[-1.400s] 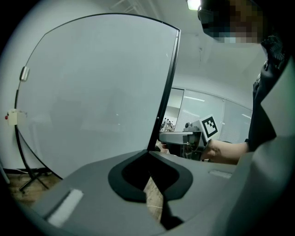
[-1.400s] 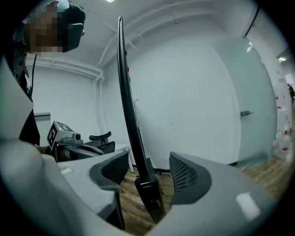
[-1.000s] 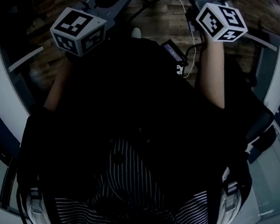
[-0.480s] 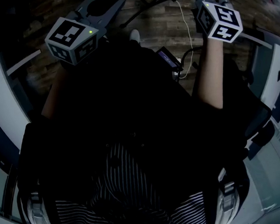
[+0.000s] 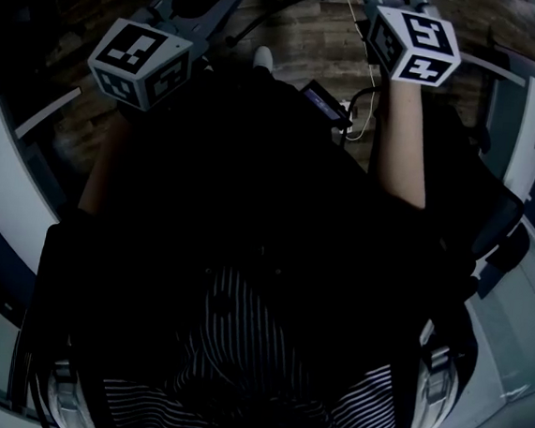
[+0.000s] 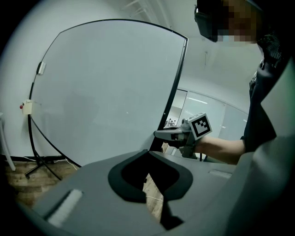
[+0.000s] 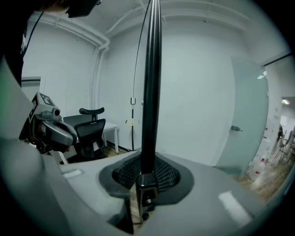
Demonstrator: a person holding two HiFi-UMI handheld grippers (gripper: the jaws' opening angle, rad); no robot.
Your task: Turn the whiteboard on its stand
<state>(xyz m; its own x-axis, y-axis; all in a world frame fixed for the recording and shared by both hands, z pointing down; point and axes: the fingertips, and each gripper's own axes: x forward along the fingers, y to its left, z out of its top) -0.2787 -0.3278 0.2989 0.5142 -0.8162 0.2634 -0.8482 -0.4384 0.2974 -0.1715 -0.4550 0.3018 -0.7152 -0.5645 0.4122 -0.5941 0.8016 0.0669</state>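
R gripper [image 7: 148,179] just closing—prob. on whiteboard [image 7: 152,83]

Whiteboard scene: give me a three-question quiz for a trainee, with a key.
1. True or false: the whiteboard's black frame stands between the right gripper's jaws.
2. What is between the left gripper's jaws? A) the frame B) a marker C) nothing
3. In the right gripper view, what kind of seat shows at the left?
Key: 1 true; those jaws have just been closing onto the frame. 2 C. 3 an office chair.
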